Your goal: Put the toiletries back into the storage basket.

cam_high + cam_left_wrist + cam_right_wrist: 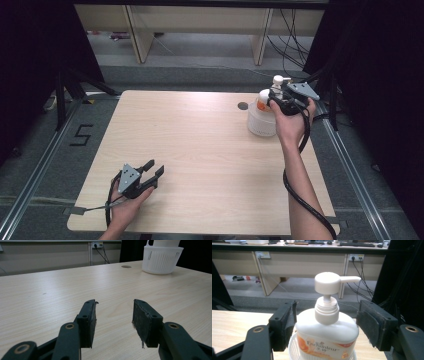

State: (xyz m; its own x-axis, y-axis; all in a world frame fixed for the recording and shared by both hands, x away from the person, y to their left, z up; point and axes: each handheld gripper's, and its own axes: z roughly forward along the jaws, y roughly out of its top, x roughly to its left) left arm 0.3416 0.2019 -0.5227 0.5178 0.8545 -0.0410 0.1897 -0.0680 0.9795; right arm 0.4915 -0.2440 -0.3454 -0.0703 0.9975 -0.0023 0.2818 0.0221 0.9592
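1. Counter [200, 150] of pale wood, one of it, carrying one white slotted basket [260, 122] at its far right corner, near a small round hole [243, 106] in the top
2. Basket holds one white pump bottle [327, 332] with an orange label, standing upright inside the basket rim; its pump head [329, 283] points to the right in the right gripper view
3. Two tongs in all, one in each hand; the left hand [125, 207] rests at the near left part of the counter, well apart from the basket, and the right hand [290, 122] is just beside the basket at the far right
4. Right tongs [327, 325] stand wide apart, one pad [288, 322] on each side of the bottle's shoulder; a gap shows on the right side, and the left pad is very close, contact not clear, so the bottle sits between them unclamped
5. Left tongs [113, 320] are apart with bare counter between the pads [143, 320], holding and touching nothing
6. High view shows both forearms and the trailing cables; the right gripper view alone gives the label lettering; the left gripper view shows the basket [162, 260] far off across the counter, with the bottle's top cut off
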